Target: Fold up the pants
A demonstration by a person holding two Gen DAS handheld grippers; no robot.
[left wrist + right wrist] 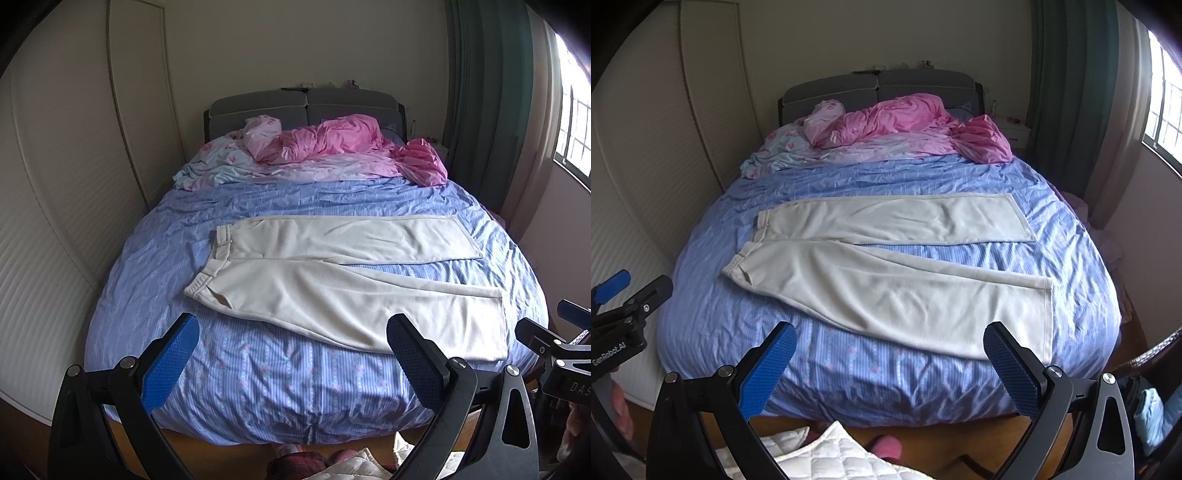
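Observation:
Cream pants (332,280) lie spread flat on the blue bed cover (258,387), waistband to the left, both legs running right and splayed apart. They also show in the right wrist view (886,266). My left gripper (291,339) is open and empty, held off the foot of the bed, short of the near leg. My right gripper (890,347) is open and empty, also off the bed's foot, its right fingertip near the near leg's hem (1047,317). Each gripper shows at the edge of the other's view.
Crumpled pink bedding (332,142) and a light blue sheet (214,170) lie by the grey headboard (306,103). A wardrobe wall (55,184) runs on the left, a green curtain (487,92) and window on the right. White quilted fabric (820,458) lies below on the wooden floor.

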